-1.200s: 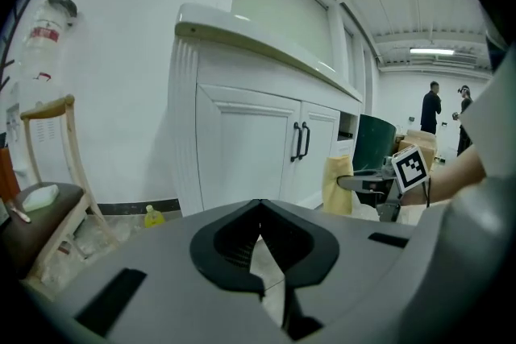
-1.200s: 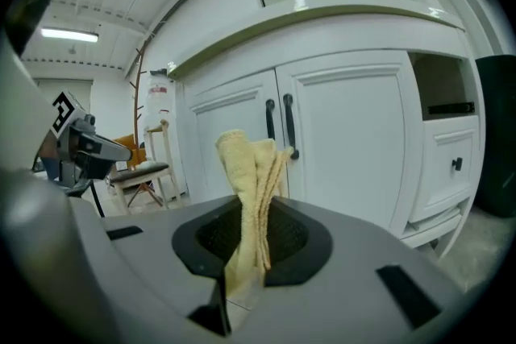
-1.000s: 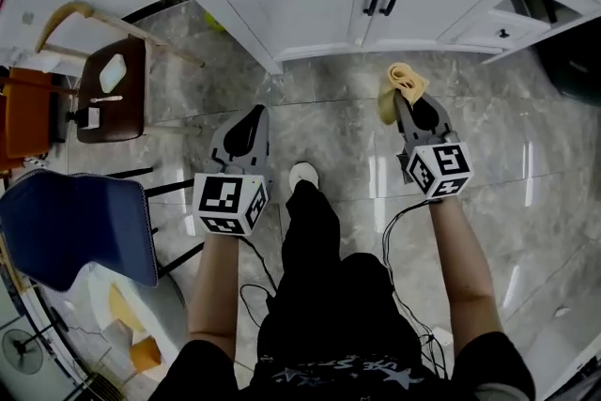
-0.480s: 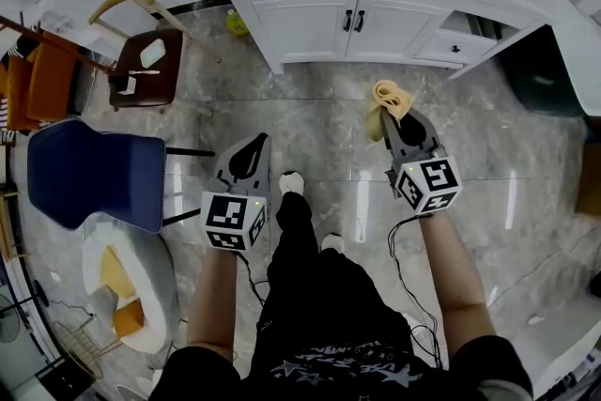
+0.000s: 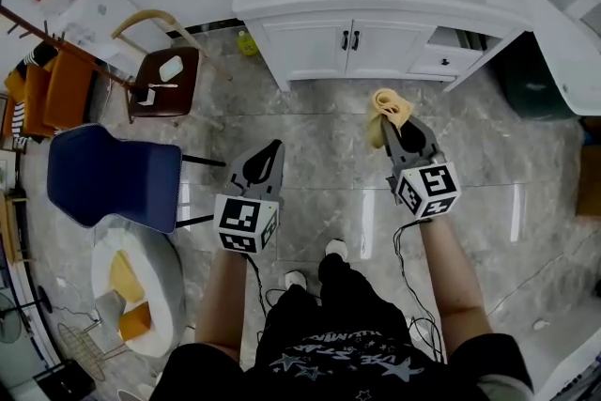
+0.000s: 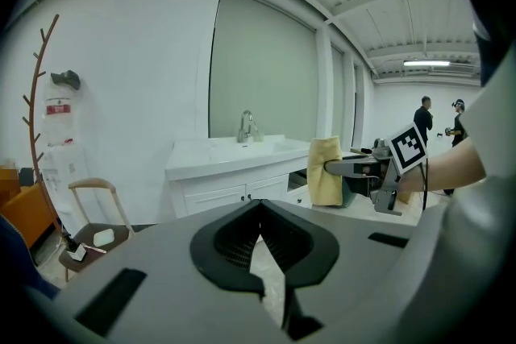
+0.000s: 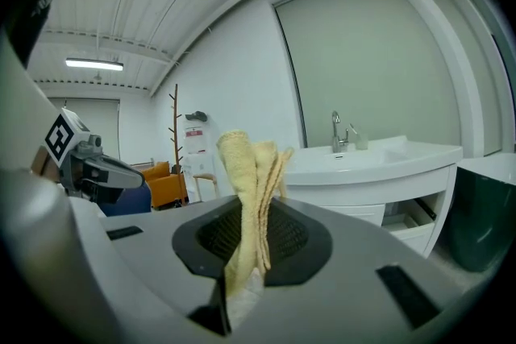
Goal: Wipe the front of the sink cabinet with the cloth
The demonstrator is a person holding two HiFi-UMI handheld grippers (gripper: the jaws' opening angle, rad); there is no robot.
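Right tool (image 5: pixel 395 125) pinches the cloth (image 5: pixel 387 106) mid-fold, soft, light, probably floppy at the edges; left tool (image 5: pixel 273 148) closed on nothing, cabinet (image 5: pixel 319 47) well apart.

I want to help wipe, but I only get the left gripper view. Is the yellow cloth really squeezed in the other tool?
Observer: Yes. The right gripper view shows the cloth pinched between the jaws of the right tool, folded and sticking up.
Operator: Is anything on the floor near the cabinet?
Observer: The head view shows a small yellow bottle on the floor at the left corner of the sink cabinet, beside the doors, not in front of them.
Operator: What's on my left?
Observer: A blue chair stands to the left of the left tool.
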